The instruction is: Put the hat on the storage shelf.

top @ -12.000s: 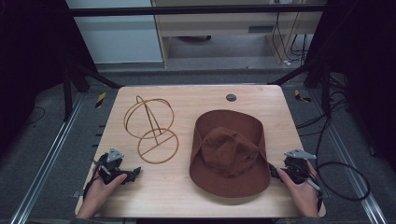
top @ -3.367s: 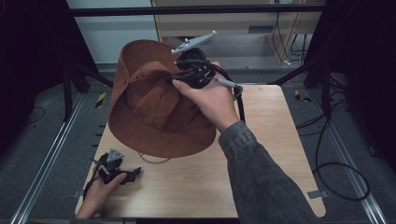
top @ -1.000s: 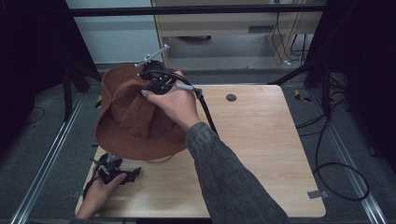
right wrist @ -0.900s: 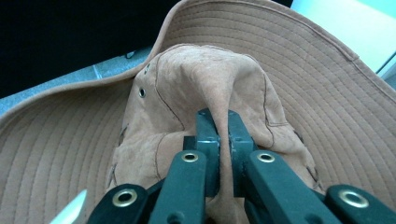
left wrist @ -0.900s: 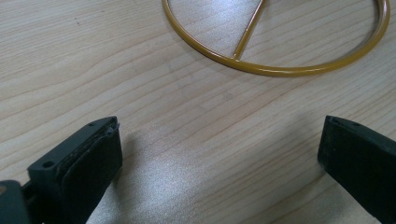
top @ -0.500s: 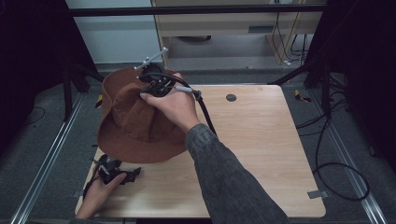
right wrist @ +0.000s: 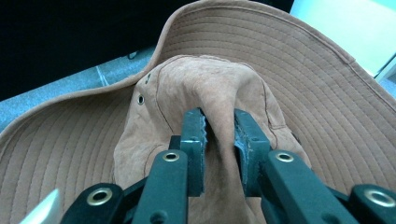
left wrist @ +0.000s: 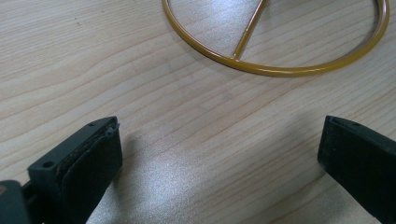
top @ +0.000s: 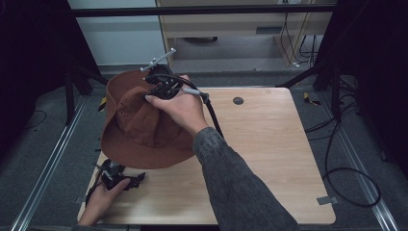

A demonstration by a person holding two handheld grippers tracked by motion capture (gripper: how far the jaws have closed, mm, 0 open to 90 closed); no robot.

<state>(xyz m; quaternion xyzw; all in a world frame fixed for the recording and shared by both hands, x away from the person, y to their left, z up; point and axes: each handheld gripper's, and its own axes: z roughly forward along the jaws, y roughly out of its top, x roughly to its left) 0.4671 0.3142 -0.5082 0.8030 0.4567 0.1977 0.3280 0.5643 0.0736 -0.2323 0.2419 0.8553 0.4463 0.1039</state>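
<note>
The right gripper (top: 161,89) has its jaws just easing apart, the hat's (top: 142,125) crown fold still between them, hat now lowered over the stand (left wrist: 280,60) at the bench's (top: 269,154) far left corner: release looks near. The left gripper (top: 118,175) rests at the near left edge, jaws wide apart, empty. Pale wood bench, dark room, cables on grey floor.

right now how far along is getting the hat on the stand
Done: the brown hat is off the table and over the wire stand. In hand: the right gripper, jaws just easing open, pinches its crown. Left: let go. The left gripper rests open.
</note>
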